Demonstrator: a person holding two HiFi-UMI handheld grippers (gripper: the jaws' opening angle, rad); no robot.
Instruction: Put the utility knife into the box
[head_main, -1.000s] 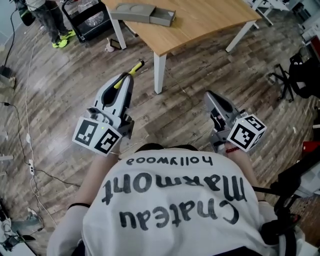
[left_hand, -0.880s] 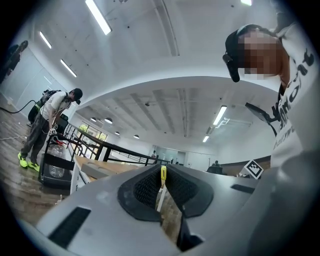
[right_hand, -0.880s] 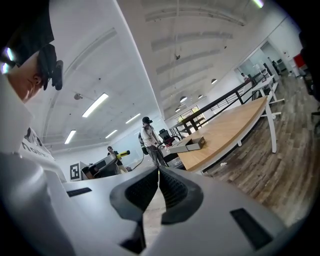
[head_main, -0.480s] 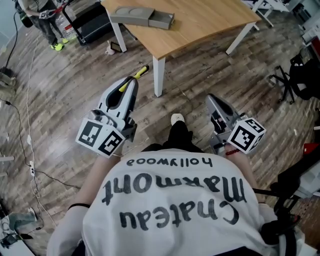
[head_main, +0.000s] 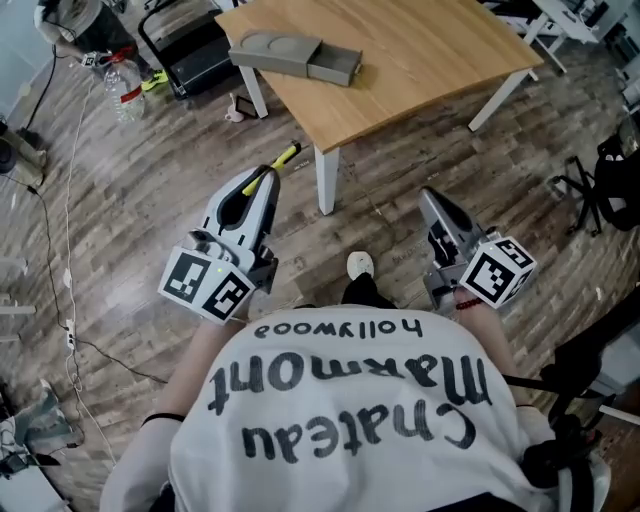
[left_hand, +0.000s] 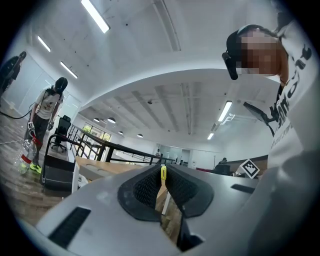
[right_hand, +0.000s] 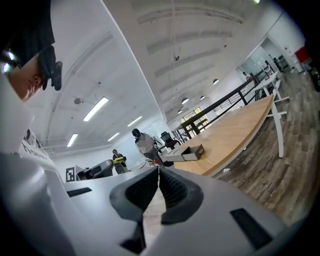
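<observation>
Cables (head_main: 62, 250) trail over the wood floor (head_main: 130, 190) at far left, with a bottle (head_main: 125, 88) and a black cart (head_main: 195, 45) near the top-left and another person (left_hand: 47, 107) standing beyond them. The left gripper (head_main: 270, 172) is held over the floor just short of the table (head_main: 430, 50), clamped on the knife (head_main: 283, 157). The knife's yellow-and-black end sticks out past the tips toward the table leg, and in the left gripper view a yellow sliver (left_hand: 163, 173) sits pinched between the pads. The grey box (head_main: 295, 55) lies on the table near its left edge, drawer part slid out to the right, well apart from the knife. A white shoe (head_main: 359, 265) shows on the floor between the grippers. The right gripper (head_main: 428, 196) is held over the floor below the table edge, jaws together with nothing between them; its view looks at the box (right_hand: 185, 154). A black chair (head_main: 590, 180) stands at far right.
</observation>
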